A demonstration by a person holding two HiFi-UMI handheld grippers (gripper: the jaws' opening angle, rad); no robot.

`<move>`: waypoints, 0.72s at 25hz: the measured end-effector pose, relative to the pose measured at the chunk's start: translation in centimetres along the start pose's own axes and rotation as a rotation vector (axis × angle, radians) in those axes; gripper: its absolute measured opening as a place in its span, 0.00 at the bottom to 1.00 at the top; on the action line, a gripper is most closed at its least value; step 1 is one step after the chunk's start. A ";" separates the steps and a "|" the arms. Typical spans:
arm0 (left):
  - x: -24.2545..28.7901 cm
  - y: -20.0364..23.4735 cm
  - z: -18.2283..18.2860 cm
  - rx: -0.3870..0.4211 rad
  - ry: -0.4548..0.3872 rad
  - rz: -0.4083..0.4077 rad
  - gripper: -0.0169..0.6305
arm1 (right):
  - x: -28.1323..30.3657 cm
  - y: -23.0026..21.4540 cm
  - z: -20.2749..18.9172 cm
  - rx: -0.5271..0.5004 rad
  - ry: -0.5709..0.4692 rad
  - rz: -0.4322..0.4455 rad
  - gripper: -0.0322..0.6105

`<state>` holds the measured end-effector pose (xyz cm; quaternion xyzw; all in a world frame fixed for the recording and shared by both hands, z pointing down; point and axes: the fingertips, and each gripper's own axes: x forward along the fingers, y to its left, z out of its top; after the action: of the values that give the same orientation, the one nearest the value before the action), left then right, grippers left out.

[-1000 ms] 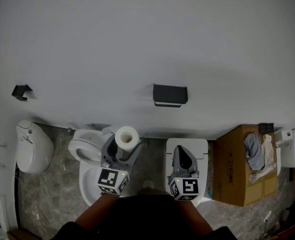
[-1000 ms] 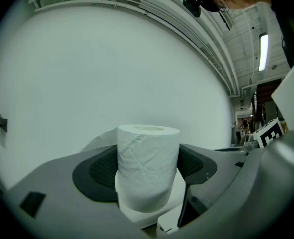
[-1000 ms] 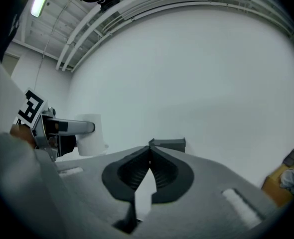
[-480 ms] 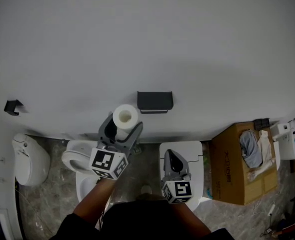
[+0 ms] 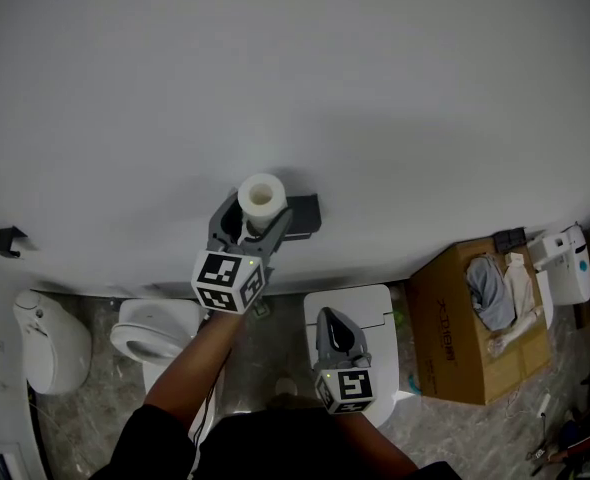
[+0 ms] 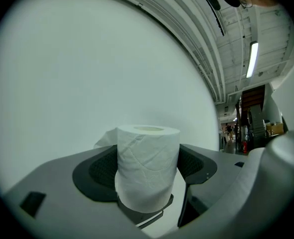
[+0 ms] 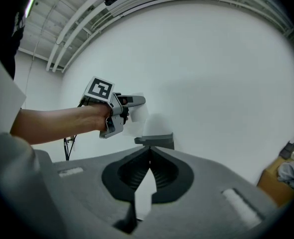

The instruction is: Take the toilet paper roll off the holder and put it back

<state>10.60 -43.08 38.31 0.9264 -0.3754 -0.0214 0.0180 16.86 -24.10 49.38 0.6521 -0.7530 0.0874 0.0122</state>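
A white toilet paper roll stands upright between the jaws of my left gripper, which is shut on it. The gripper holds the roll up against the white wall, just left of the dark wall holder, partly hiding it in the head view. In the right gripper view the left gripper sits above and left of the holder. My right gripper hangs lower, over the toilet tank, shut with nothing between its fingers.
Below are a white toilet bowl and tank lid, with another white fixture at the far left. A cardboard box of cloths stands at the right. A small dark wall hook is at the left.
My left gripper has risen with the roll from over the toilet up to the wall holder. The right gripper has stayed low and shut.
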 end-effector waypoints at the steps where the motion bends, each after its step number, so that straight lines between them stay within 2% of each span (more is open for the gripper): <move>1: 0.8 0.0 -0.5 0.001 0.006 -0.009 0.58 | 0.1 -0.5 -0.1 0.002 0.002 -0.009 0.05; 6: 4.1 -0.2 -3.9 0.034 0.037 -0.054 0.59 | 0.6 -1.9 -0.7 0.014 0.028 -0.042 0.05; 14: 7.0 1.0 -8.3 0.045 0.109 -0.041 0.59 | 1.5 -3.2 -2.1 0.018 0.070 -0.057 0.05; 18: 7.7 0.8 -8.8 0.113 0.130 -0.036 0.59 | 1.9 -3.8 -2.7 0.019 0.081 -0.073 0.05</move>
<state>16.02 -48.82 46.98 0.9319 -0.3576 0.0597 -0.0104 20.03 -26.07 52.69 0.6751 -0.7267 0.1203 0.0396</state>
